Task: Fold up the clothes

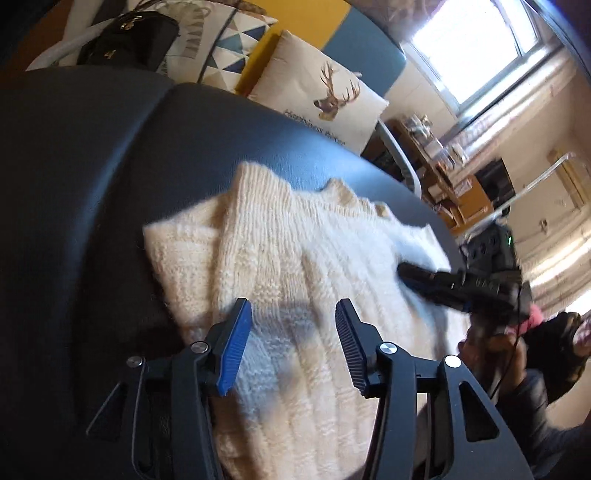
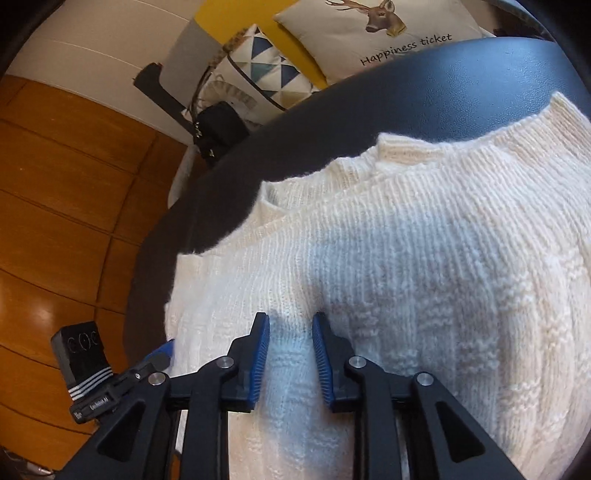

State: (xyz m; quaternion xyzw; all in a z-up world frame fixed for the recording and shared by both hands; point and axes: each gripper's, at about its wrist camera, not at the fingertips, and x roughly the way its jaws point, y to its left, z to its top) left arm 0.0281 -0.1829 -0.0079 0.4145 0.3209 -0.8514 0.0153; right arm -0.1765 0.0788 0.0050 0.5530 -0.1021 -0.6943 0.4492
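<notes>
A cream knitted sweater [image 1: 295, 258] lies folded in layers on a dark leather seat [image 1: 92, 177]. My left gripper [image 1: 291, 310] is open and empty, hovering just above the sweater's near part. My right gripper [image 2: 290, 323] hovers over the sweater [image 2: 424, 266] with its jaws partly open and nothing between them. The right gripper also shows in the left wrist view [image 1: 406, 273], blurred, over the sweater's right side. The left gripper's blue-padded finger [image 2: 162, 352] pokes in at the sweater's left edge in the right wrist view.
Cushions lean behind the seat: a deer-print one [image 1: 325, 99] and a triangle-pattern one [image 1: 221, 40], with a black bag [image 1: 129, 33] beside them. Wooden floor [image 2: 55, 184] lies left of the seat [image 2: 406, 92]. A person's arm [image 1: 517, 369] is at the right.
</notes>
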